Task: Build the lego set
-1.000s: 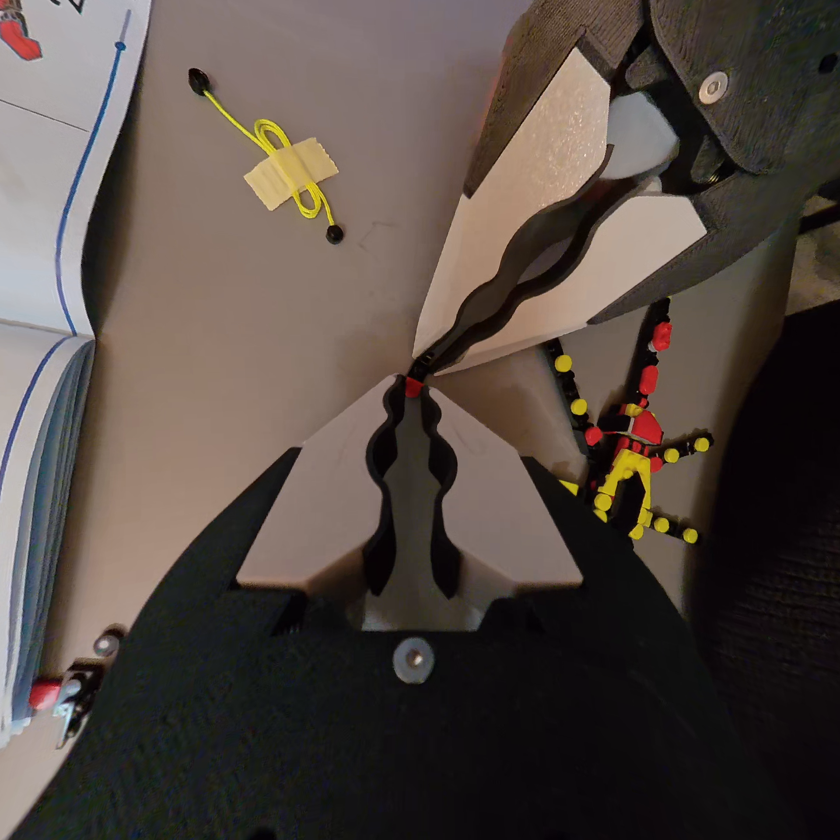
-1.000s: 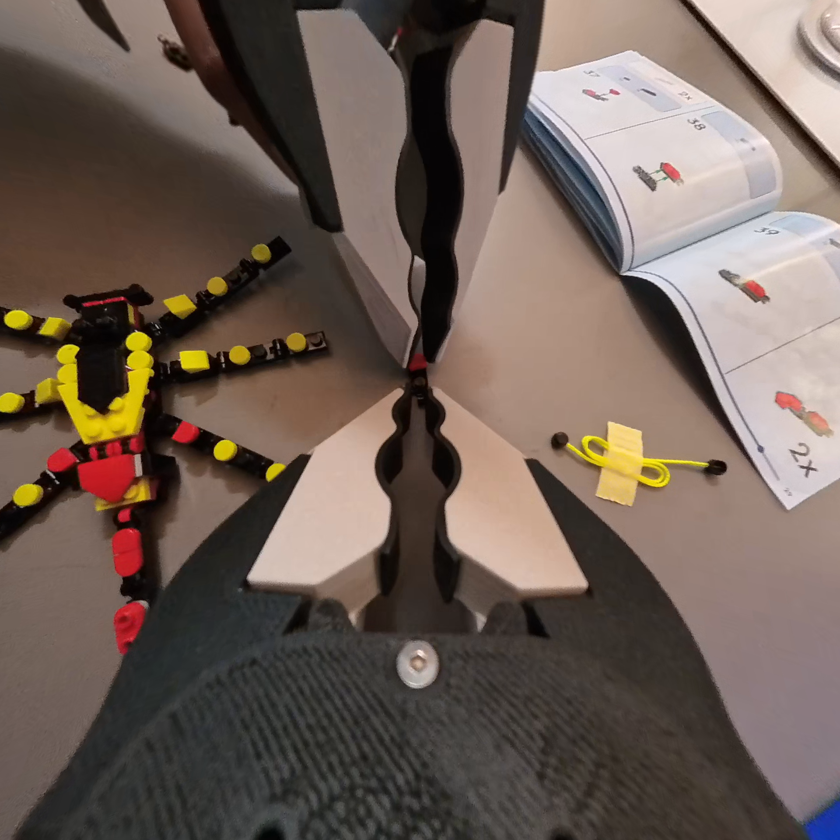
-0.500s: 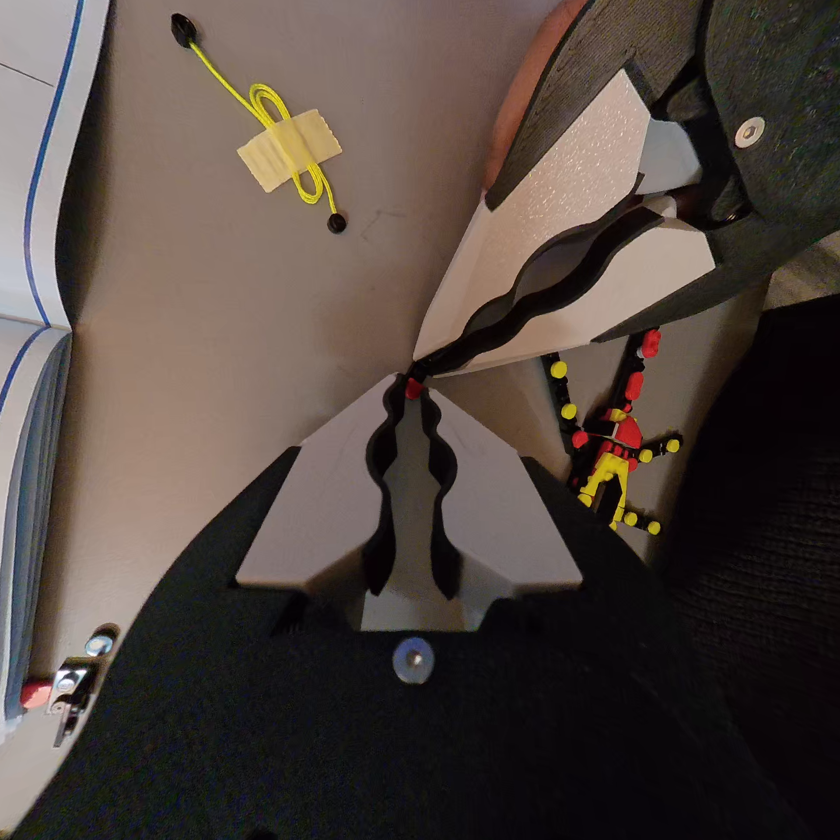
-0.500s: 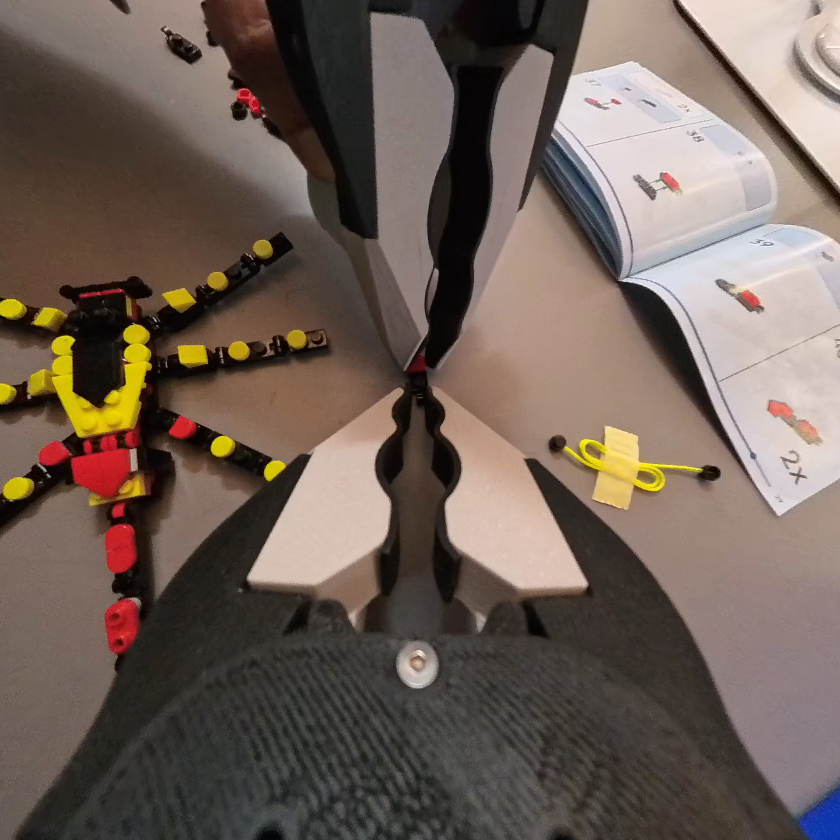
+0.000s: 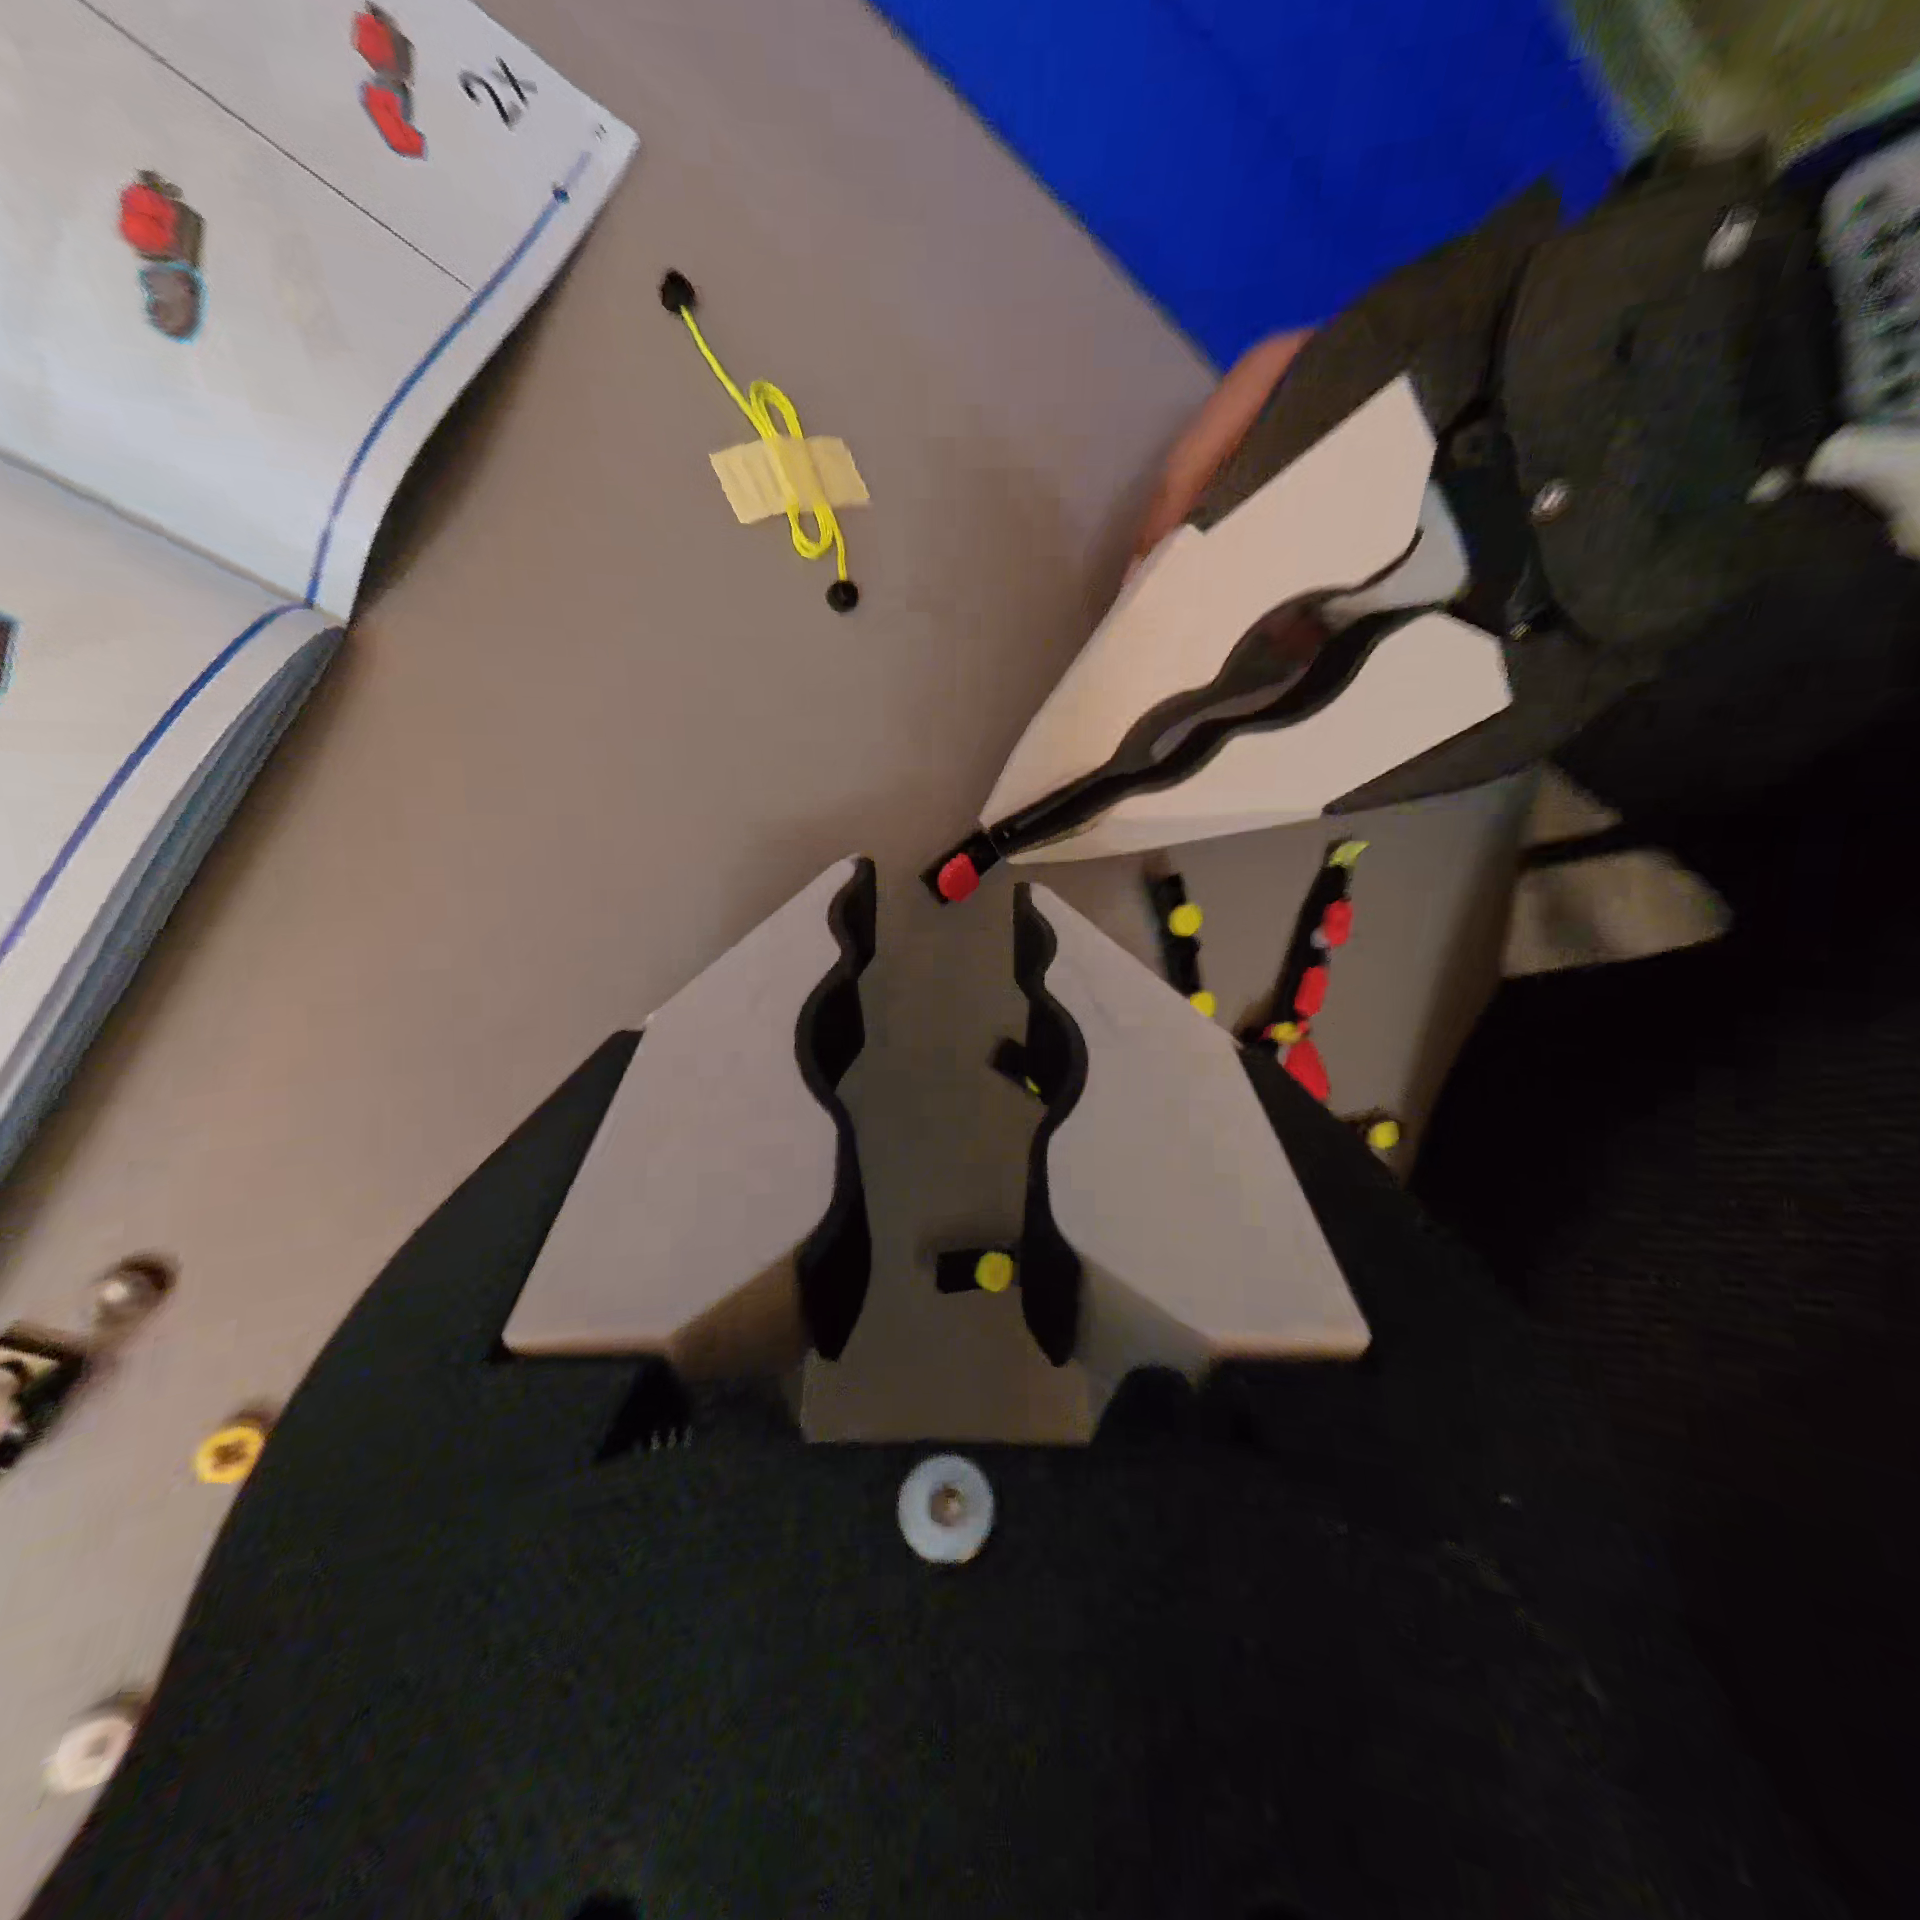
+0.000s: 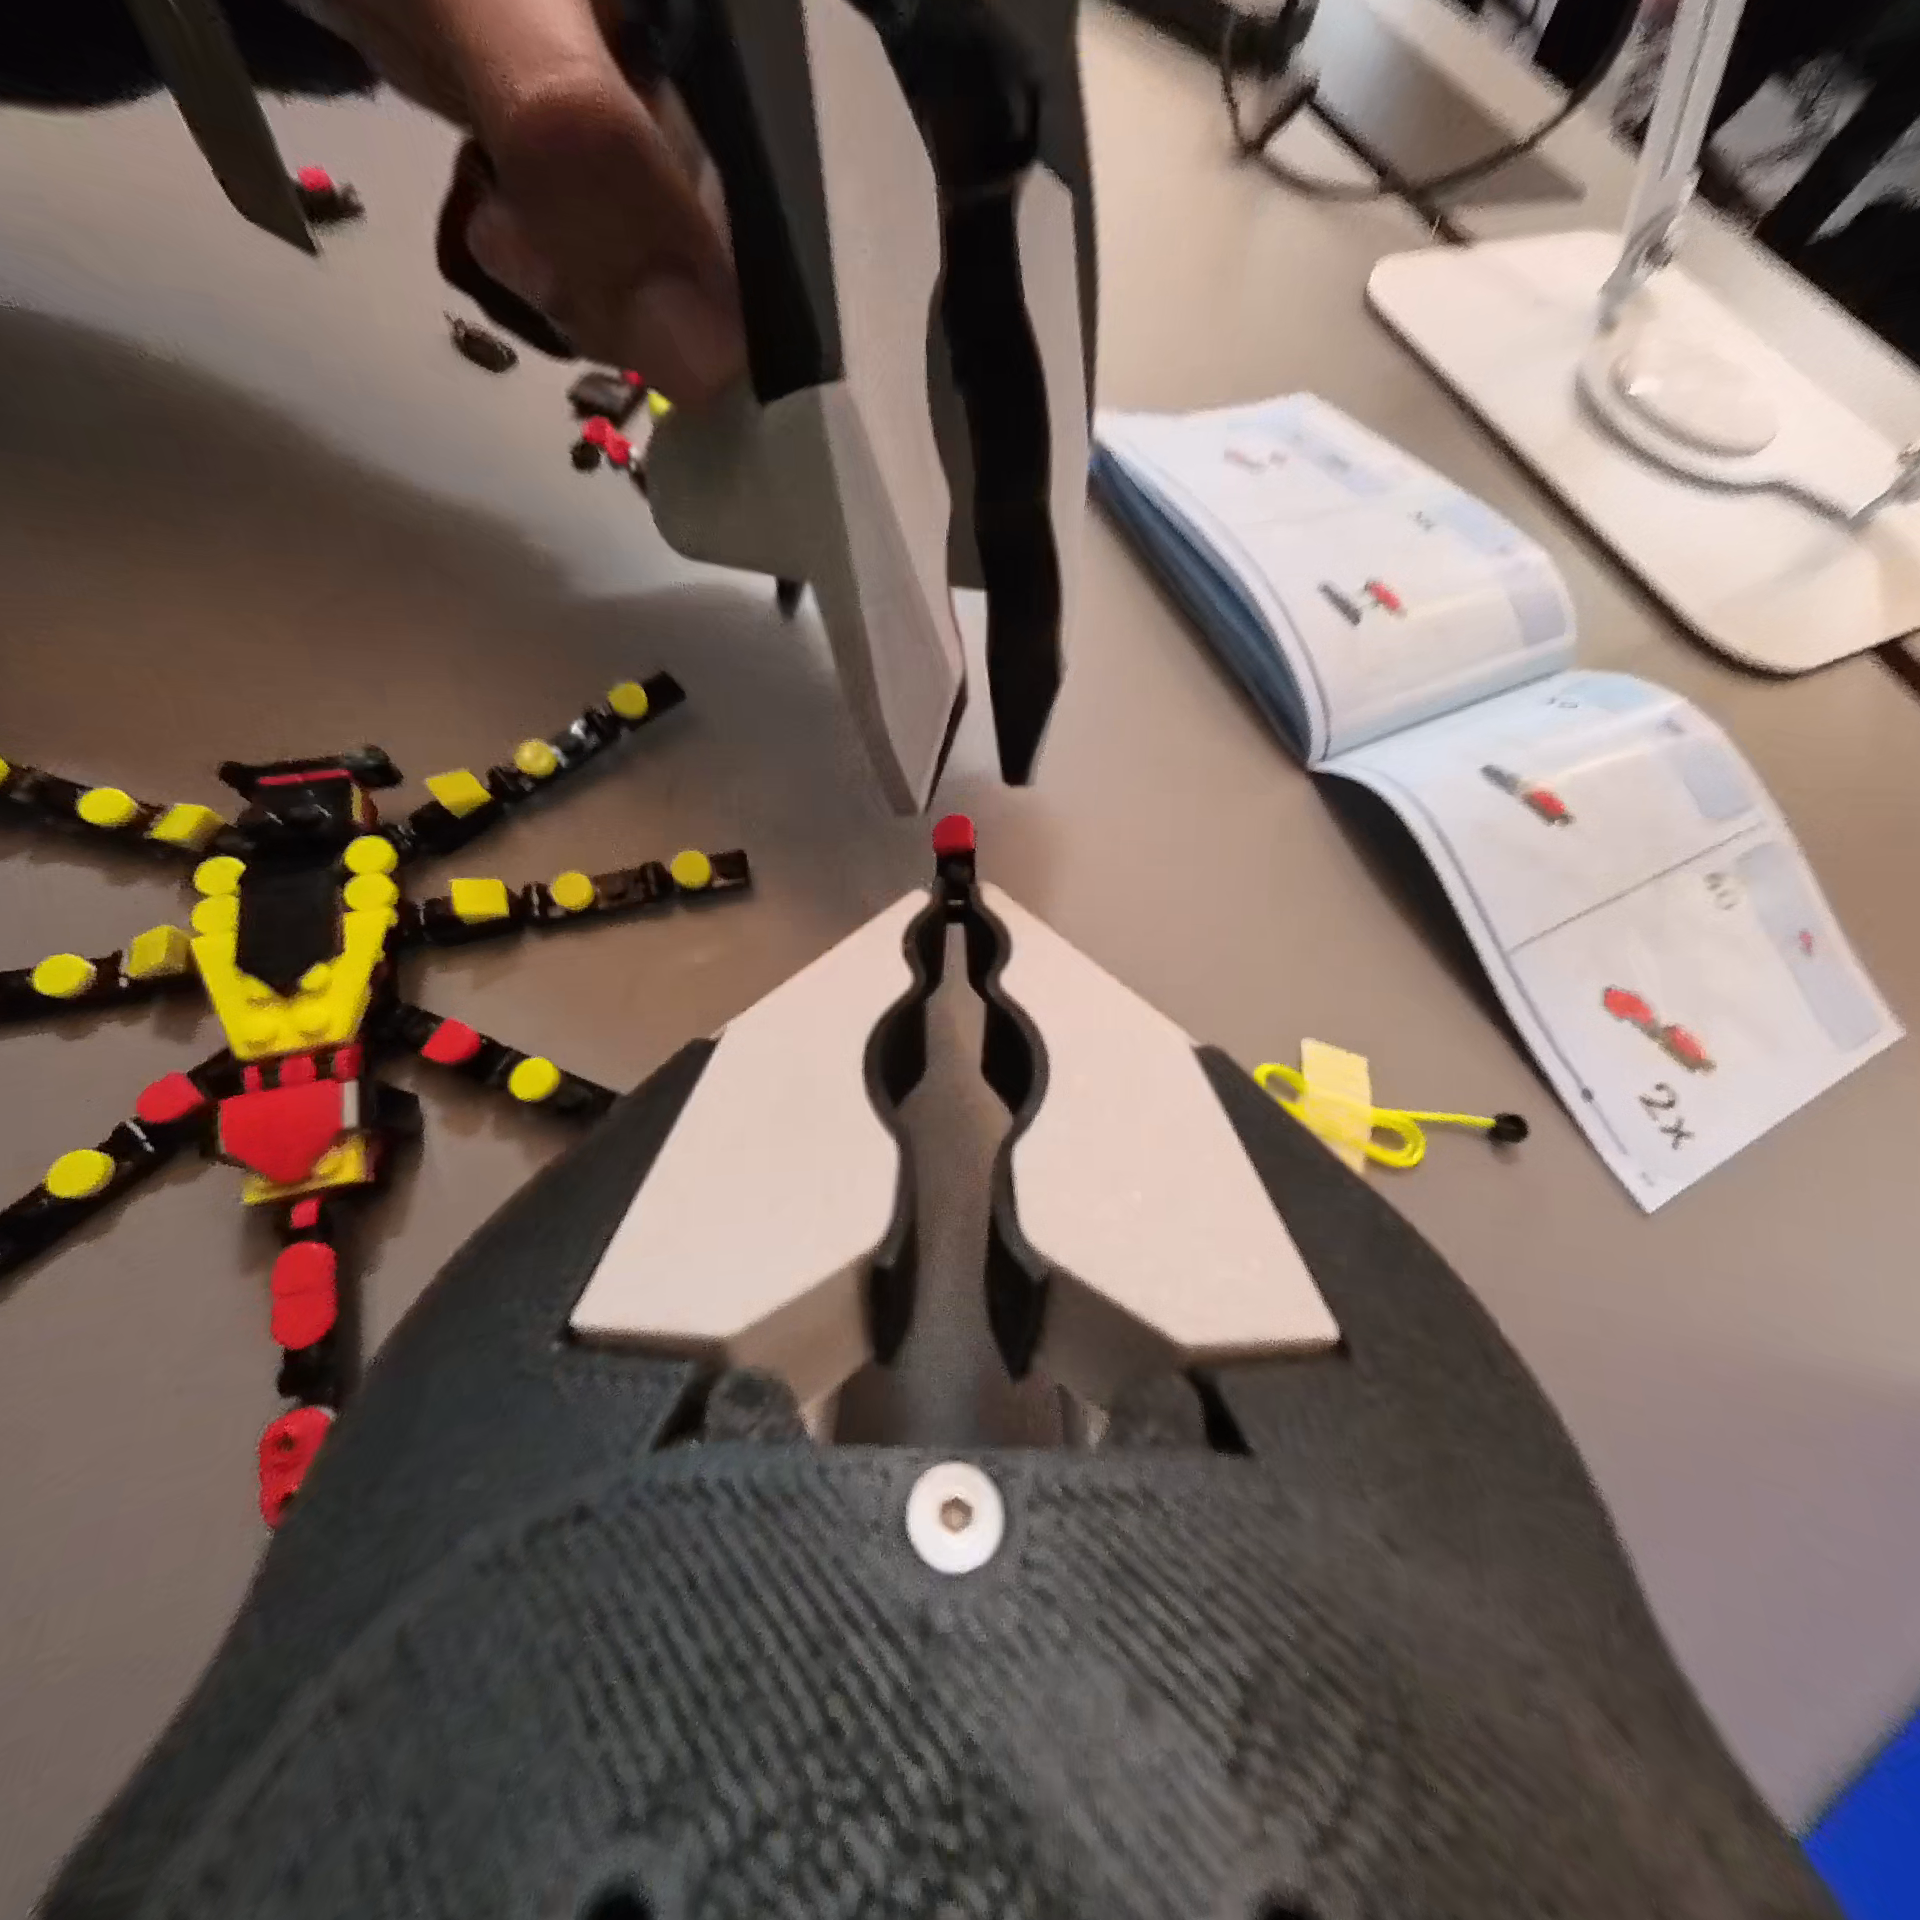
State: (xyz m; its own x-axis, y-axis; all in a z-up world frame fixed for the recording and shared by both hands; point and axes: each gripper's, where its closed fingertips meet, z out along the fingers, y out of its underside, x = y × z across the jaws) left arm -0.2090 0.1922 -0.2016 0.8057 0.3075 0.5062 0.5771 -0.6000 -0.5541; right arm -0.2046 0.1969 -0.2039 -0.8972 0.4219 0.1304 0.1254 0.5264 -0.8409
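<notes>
Your right claw point(image 6: 954, 902) is pinched nearly closed on a tiny black-and-red piece point(image 6: 953, 847), gripping its black end so the red tip pokes out just past the fingertips, in the middle of the right wrist frame. Your left claw point(image 5: 943, 896) stands open and empty, its fingers spread either side of that piece; in the left wrist frame the piece point(image 5: 961, 873) sits just above the gap, close to the tips but apart from them.

The spider model point(image 6: 291, 966) lies flat on the worktop point(image 6: 1195, 935) at the left of the right wrist frame, legs splayed. The instruction booklet point(image 6: 1507, 790) lies open at the right, with a taped yellow string point(image 6: 1351, 1117) near it.

The piece looks light, hard and slick, so it could twist or pop out of a tip-only pinch. Take it across its flat sides, not its rounded red end. The spider's thin legs look jointed and likely to come apart, so steady it by the body.
</notes>
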